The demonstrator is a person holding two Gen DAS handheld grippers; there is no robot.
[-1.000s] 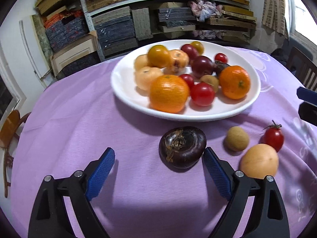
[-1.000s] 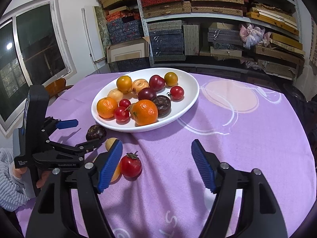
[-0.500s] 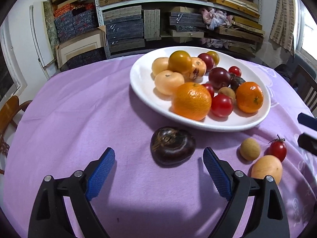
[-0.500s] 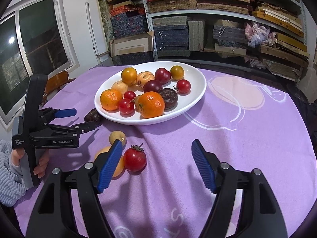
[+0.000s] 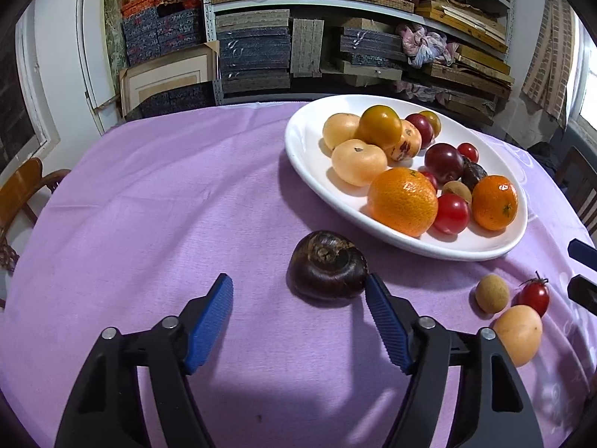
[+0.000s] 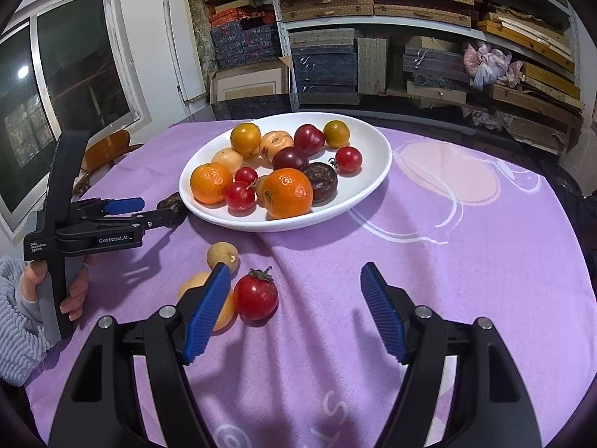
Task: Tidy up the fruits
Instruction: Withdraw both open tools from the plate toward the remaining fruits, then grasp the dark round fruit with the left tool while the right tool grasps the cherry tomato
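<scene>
A white plate (image 5: 306,149) (image 6: 373,171) on the purple cloth holds several oranges, tomatoes and plums. A dark brown water chestnut (image 5: 328,266) lies on the cloth just before the plate. My left gripper (image 5: 298,298) is open, the chestnut right by its right finger. It also shows in the right wrist view (image 6: 149,212). A small tan fruit (image 5: 491,293) (image 6: 222,256), a red tomato (image 5: 534,296) (image 6: 256,296) and a pale orange fruit (image 5: 518,339) (image 6: 194,283) lie on the cloth. My right gripper (image 6: 293,291) is open and empty, the tomato just inside its left finger.
Shelves (image 5: 335,37) of stacked boxes stand behind the round table. A wooden chair (image 5: 22,194) is at the left and another chair (image 5: 582,186) at the right. A window (image 6: 56,74) is on the left wall.
My left gripper has swung left, so the plate and chestnut now sit further right in its view. My right gripper has moved closer to the tomato. Both stay open.
</scene>
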